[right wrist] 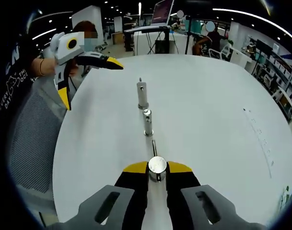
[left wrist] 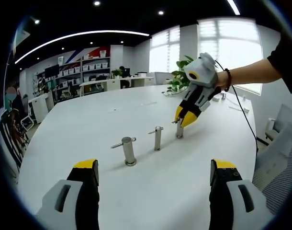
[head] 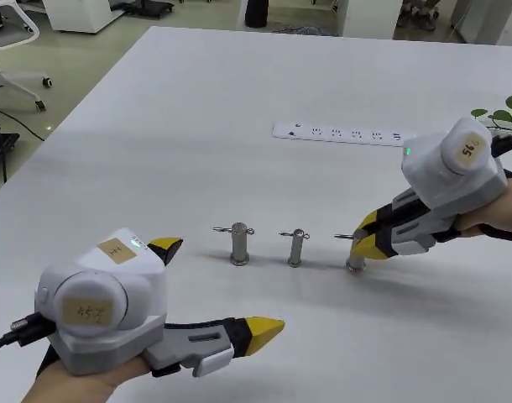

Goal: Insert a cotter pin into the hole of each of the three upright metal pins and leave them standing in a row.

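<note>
The right claw (right wrist: 157,169) is clamped on the head of the end metal pin (right wrist: 157,164), whose cotter pin (right wrist: 154,145) pokes out through its hole. The middle metal pin (head: 295,249) and far metal pin (head: 239,244) stand just beyond it in a row on the white bench (head: 197,126), each with a wire across its top. The left claw (head: 218,285) hangs wide open, well apart. The steel pins look stiff, slick and tippy on small bases, best held around the shank; the cotter wires look light and springy, best taken by the loop
</note>
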Demonstrator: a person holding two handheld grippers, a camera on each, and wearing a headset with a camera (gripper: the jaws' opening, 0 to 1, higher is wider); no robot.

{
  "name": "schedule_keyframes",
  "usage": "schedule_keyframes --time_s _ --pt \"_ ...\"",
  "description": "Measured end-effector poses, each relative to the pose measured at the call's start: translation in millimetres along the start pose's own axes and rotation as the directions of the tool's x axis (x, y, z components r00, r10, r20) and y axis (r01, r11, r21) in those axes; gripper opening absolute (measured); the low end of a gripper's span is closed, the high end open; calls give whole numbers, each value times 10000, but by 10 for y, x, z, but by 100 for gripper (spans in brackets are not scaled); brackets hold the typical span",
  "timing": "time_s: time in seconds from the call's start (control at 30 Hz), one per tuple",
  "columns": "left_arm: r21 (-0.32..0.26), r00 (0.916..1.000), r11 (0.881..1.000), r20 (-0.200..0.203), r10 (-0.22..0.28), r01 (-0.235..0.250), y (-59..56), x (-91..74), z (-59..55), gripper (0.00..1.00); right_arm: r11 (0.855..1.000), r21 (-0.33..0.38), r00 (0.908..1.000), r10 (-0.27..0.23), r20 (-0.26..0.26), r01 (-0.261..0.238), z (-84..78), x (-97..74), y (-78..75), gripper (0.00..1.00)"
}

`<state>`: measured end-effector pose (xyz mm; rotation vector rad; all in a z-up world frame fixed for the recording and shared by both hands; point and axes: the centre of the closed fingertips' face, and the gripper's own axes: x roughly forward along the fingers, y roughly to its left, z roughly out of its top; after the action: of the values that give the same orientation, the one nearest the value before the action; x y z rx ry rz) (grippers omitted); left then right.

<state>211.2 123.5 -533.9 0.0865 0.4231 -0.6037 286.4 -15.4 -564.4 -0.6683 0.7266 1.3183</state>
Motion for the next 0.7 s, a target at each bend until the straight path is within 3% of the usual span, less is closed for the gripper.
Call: schedule_keyframes --time_s 0.7 --pt "-99 9999 9998 28 -153 153 -36 2 0 95 9978 -556 9991 334 -256 -348 -107 9 -36 8"
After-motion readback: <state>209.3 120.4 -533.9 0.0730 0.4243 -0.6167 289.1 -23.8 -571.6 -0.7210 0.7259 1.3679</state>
